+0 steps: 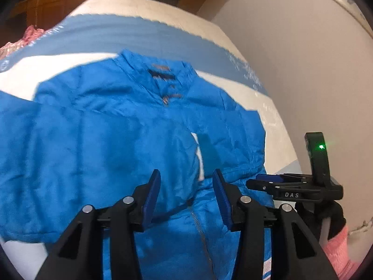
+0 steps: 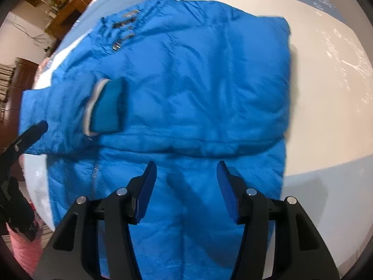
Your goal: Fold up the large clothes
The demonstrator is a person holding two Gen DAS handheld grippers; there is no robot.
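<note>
Both the left gripper [image 1: 186,196] and the right gripper [image 2: 185,189] are wide open, holding nothing; the blue jacket [image 2: 186,81] fills the frame centre beneath them.

Crinkled, faintly glossy cloth jacket [image 2: 186,81]

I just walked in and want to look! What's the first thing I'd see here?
The big bright blue jacket fills the middle, spread flat on a white and blue sheet. One sleeve is folded across its chest, with a white-edged cuff showing. Two open black claws with blue pads hover over its lower part, the left claw and the right claw.
</note>
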